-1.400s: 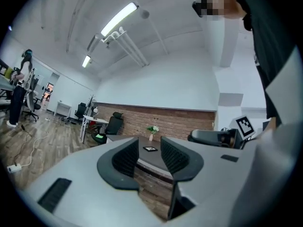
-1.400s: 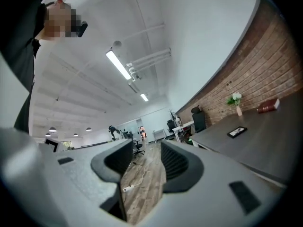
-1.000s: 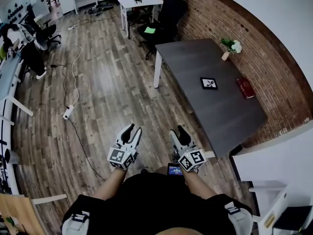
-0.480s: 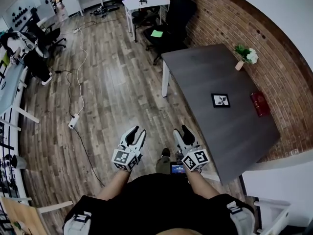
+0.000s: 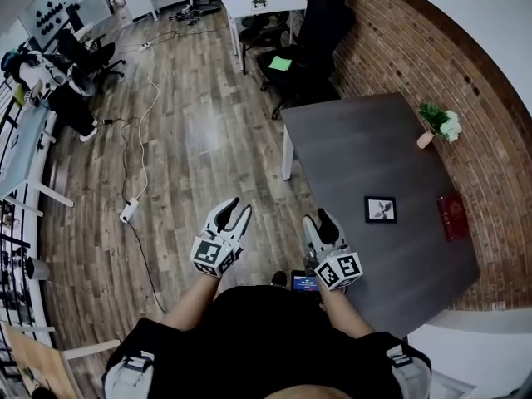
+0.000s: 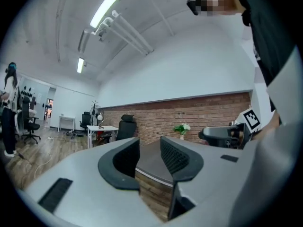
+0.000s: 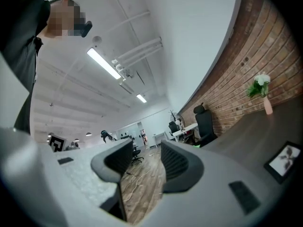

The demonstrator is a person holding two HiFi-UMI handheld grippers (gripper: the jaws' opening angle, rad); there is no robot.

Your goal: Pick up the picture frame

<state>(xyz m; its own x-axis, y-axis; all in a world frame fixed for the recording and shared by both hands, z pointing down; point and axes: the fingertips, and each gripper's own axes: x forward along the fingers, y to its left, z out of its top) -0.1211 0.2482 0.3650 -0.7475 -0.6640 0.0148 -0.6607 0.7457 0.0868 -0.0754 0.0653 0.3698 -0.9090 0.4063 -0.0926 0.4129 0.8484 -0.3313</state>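
Observation:
The small black picture frame (image 5: 381,209) lies flat on the dark grey table (image 5: 357,156), toward its near right part; the right gripper view catches it low at the right edge (image 7: 284,160). My left gripper (image 5: 234,214) hangs open over the wood floor, well left of the table. Open too, my right gripper (image 5: 320,222) is held just off the table's near left edge, a short way left of the frame. Nothing sits between either pair of jaws (image 6: 149,156) (image 7: 147,161).
A red book (image 5: 453,215) lies right of the frame, by the brick wall. A vase of white flowers (image 5: 438,124) stands at the table's far right. Black office chairs (image 5: 312,40) and a white desk (image 5: 262,5) stand beyond. Cables (image 5: 133,148) trail across the floor at left.
The person has stepped closer to the table: table and frame have shifted down and right in the head view. Both grippers stay open and have risen slightly.

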